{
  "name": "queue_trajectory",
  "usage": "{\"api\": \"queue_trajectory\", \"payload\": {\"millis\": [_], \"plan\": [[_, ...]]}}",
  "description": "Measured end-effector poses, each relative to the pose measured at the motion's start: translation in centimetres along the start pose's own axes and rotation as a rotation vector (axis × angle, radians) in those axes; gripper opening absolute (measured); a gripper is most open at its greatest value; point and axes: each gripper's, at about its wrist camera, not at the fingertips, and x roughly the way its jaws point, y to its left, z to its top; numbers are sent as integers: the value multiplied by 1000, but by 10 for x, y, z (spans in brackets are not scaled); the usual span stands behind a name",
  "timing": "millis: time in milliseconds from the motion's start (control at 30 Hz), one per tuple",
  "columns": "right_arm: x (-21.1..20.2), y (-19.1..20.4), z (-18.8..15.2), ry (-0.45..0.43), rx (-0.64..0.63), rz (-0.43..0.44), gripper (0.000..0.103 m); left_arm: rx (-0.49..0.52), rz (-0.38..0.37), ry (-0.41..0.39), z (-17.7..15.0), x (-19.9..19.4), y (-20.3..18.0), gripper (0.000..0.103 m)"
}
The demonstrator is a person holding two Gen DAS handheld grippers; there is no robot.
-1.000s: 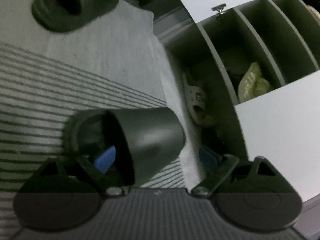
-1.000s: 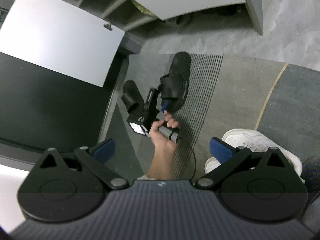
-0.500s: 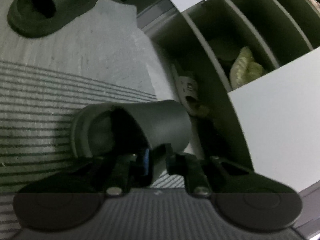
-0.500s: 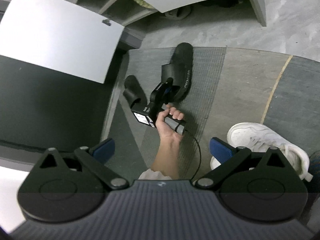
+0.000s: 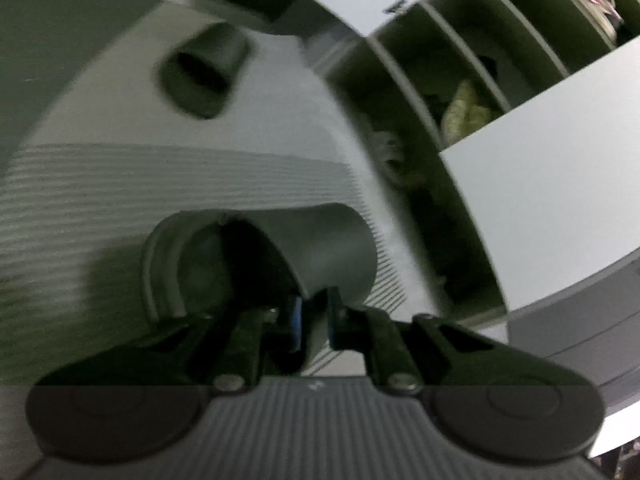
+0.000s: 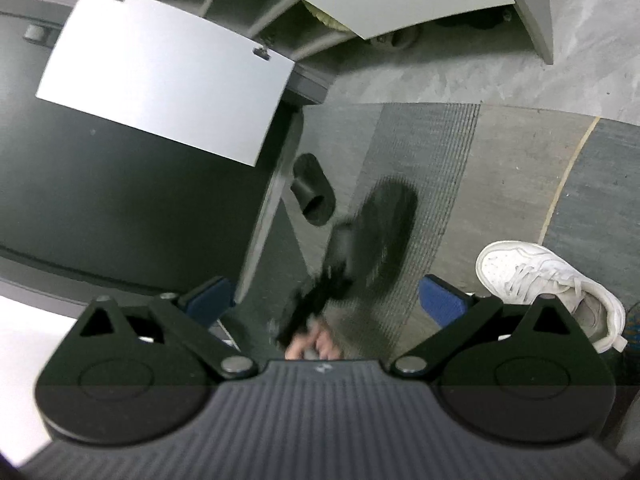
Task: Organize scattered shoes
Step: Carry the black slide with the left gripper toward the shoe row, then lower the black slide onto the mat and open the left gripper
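My left gripper (image 5: 313, 318) is shut on the strap edge of a black slide sandal (image 5: 320, 248), which hangs lifted above the striped mat (image 5: 120, 184). From the right wrist view the same sandal (image 6: 380, 224) shows blurred in the air, with a hand (image 6: 312, 346) holding the left gripper below it. The second black slide (image 5: 204, 68) lies on the floor near the cabinet, also seen as a slide (image 6: 314, 190) beside the dark panel. My right gripper (image 6: 326, 300) stands open with nothing between its fingers. A white sneaker (image 6: 552, 280) sits on the mat at the right.
An open shoe cabinet (image 5: 452, 92) with slanted dividers holds a yellow-green shoe (image 5: 464, 112) and a pale sandal (image 5: 390, 152). White cabinet doors (image 5: 552, 200) hang open. A white door (image 6: 168, 84) and a dark panel (image 6: 120, 200) are at the left.
The left gripper closed on the sandal's strap, then lifted it off the mat and drew it back. The right gripper rose slightly, staying open.
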Motion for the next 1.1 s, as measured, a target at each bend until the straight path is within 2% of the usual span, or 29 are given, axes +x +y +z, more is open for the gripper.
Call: {"api": "queue_trajectory", "payload": {"millis": [133, 200, 267, 300, 367, 433, 500, 533, 567, 600, 667, 733, 767, 867, 900, 1000, 1100], "plan": [[-9, 0, -8, 26, -12, 33, 103, -32, 80, 14, -23, -37, 36, 16], [-13, 2, -11, 37, -28, 42, 103, -109, 103, -15, -42, -55, 58, 19], [-14, 4, -14, 54, -47, 48, 103, -148, 156, -3, -56, -58, 72, 21], [-15, 4, -16, 64, -53, 53, 103, -136, 198, 8, -60, -57, 74, 25], [-18, 5, -17, 75, -59, 66, 103, -107, 263, 11, -67, -58, 75, 25], [-20, 7, -19, 82, -70, 82, 103, -101, 308, 1, -68, -62, 70, 35], [-21, 10, -20, 89, -89, 93, 103, -103, 327, -5, -67, -71, 58, 42], [-22, 12, -21, 95, -106, 98, 103, -92, 331, -8, -66, -77, 51, 54], [-22, 13, -23, 103, -113, 102, 103, -76, 333, -11, -68, -83, 47, 61], [-23, 14, -24, 110, -118, 108, 103, -34, 343, -20, -66, -95, 27, 70], [-25, 14, -25, 116, -115, 122, 103, 41, 361, -42, -63, -115, -5, 74], [-28, 16, -28, 115, -130, 134, 103, 91, 382, -63, -65, -134, -29, 89], [-29, 17, -29, 116, -138, 137, 103, 115, 404, -82, -65, -147, -47, 92], [-31, 20, -32, 125, -161, 145, 103, 189, 453, -165, -71, -195, -104, 98], [-31, 20, -34, 131, -163, 147, 103, 197, 455, -178, -74, -202, -109, 102], [-29, 22, -39, 147, -165, 158, 103, 254, 469, -260, -90, -247, -143, 103], [-28, 25, -44, 157, -182, 158, 103, 215, 559, -304, -98, -286, -157, 103]]}}
